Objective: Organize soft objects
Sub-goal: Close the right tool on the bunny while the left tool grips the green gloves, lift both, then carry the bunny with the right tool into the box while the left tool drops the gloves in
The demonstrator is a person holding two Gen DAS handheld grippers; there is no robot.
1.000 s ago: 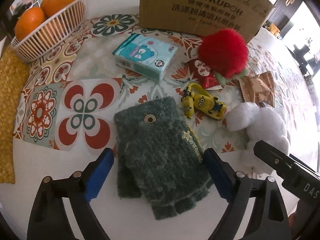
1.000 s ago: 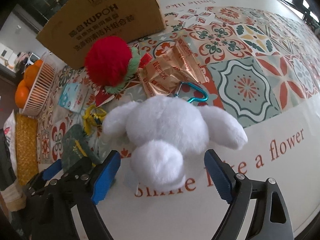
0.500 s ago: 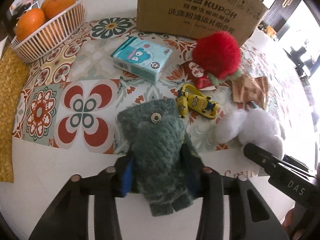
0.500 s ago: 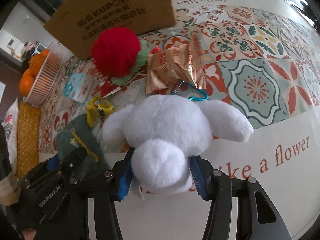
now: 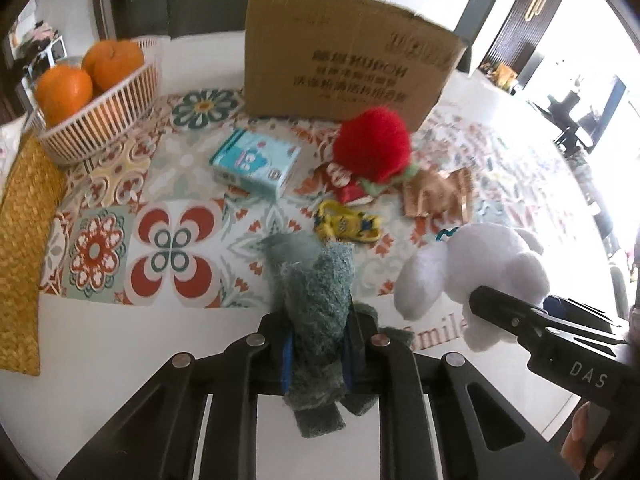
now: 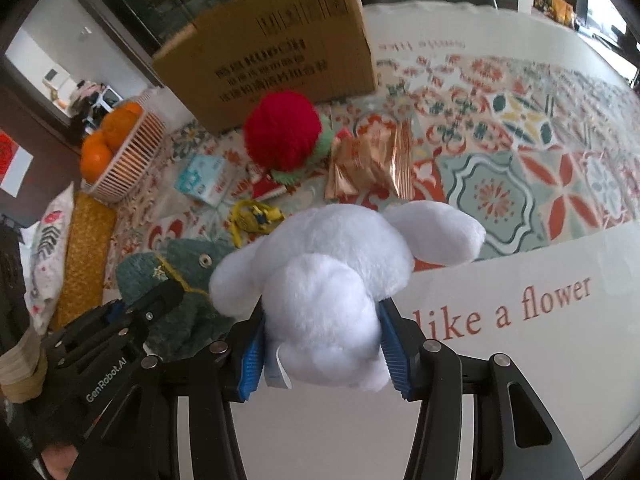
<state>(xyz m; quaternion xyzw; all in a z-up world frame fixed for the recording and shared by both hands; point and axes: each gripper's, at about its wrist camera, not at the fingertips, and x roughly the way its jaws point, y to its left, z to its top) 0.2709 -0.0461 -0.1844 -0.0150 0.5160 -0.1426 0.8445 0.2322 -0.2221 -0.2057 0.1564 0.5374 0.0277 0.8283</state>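
My left gripper (image 5: 317, 354) is shut on a dark green knitted glove (image 5: 316, 296) and holds it bunched and lifted off the table. My right gripper (image 6: 322, 354) is shut on a white plush toy (image 6: 332, 264), raised above the tablecloth; the toy also shows in the left wrist view (image 5: 480, 268). A red fluffy plush strawberry (image 5: 372, 144) lies on the table in front of an open cardboard box (image 5: 344, 64), which stands at the back.
On the patterned tablecloth (image 5: 172, 240) lie a blue tissue pack (image 5: 256, 164), a yellow minion keychain (image 5: 348, 226), a red packet (image 5: 346, 186) and a copper snack wrapper (image 5: 438, 194). A white basket of oranges (image 5: 96, 96) stands at back left beside a woven yellow mat (image 5: 24, 248).
Both grippers closed, the left on the glove and the right on the white plush, then lifted them off the table. The glove is now bunched between the jaws.
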